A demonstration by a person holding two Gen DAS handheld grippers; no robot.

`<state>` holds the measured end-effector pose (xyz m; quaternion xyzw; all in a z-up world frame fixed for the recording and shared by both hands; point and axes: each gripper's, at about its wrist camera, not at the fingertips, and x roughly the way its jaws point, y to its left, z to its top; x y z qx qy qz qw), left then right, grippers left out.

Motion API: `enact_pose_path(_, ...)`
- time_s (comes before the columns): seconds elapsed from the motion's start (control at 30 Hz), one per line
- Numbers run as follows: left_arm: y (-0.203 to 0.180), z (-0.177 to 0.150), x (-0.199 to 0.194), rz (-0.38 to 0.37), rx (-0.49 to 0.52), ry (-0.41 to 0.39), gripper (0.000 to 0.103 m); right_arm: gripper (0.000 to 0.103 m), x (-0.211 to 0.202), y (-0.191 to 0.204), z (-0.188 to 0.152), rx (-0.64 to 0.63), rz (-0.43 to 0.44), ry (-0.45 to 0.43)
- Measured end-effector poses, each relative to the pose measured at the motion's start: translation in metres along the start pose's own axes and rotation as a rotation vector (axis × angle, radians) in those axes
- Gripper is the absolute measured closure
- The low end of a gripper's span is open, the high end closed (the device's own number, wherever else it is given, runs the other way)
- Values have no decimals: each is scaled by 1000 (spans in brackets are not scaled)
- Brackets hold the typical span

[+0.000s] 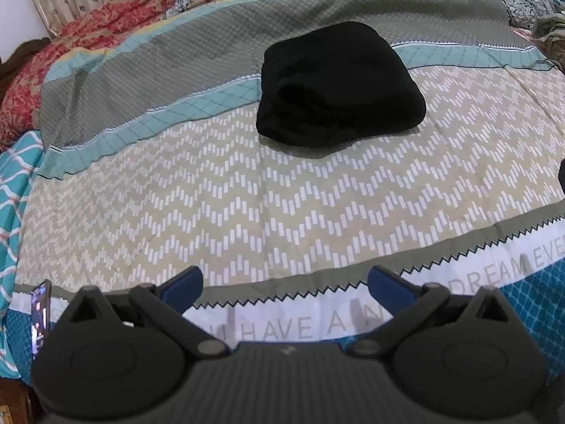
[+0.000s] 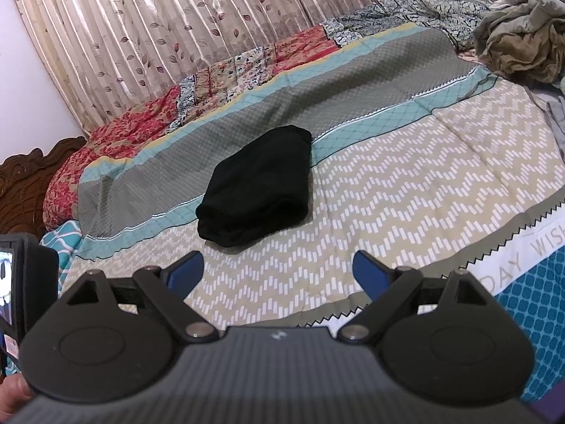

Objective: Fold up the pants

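The left wrist view looks low across the patterned patchwork bedspread (image 1: 247, 190), and at its far left edge a lit phone screen (image 1: 39, 314) stands upright near the bed's edge, something the other view does not show in this form; the left gripper (image 1: 284, 282), black with blue pads, has its jaws spread wide with nothing between them, hovering over the white band printed with grey letters (image 1: 282, 328); beyond it, well apart from the fingertips, the black fabric pants (image 1: 335, 84) lie folded into a thick compact bundle, straddling the teal stripe and the beige zigzag panel.

The right wrist view sits higher and takes in more of the room; at its left edge a dark device with a small screen (image 2: 14, 282) shows, and behind it a carved brown wooden headboard (image 2: 31, 173); a pleated beige curtain with a leaf print (image 2: 159, 28) hangs along the back, which the left view catches only as a corner; the folded pants (image 2: 256, 185) lie left of centre on the bedspread (image 2: 406, 183); the right gripper (image 2: 279, 270) also has its jaws wide apart and empty, well short of the bundle; at the far right a crumpled heap of olive-tan cloth (image 2: 522, 39) rests on the bed's back corner.
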<state>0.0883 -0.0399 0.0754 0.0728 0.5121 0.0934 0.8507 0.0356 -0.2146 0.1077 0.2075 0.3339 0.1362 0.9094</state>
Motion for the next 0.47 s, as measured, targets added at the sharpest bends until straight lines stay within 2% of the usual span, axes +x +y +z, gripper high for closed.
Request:
enact_pose_path(0.27, -1, 5, 7, -50, -11, 23, 0, 10, 2, 0, 0, 4, -1, 2)
enact_pose_path(0.4, 0, 5, 1, -123, -13, -1, 0, 10, 2, 1, 0, -4, -9, -4)
enact_pose_path(0.47, 0, 5, -6, -125, -13, -33, 0, 10, 1, 3, -1, -19, -8, -13)
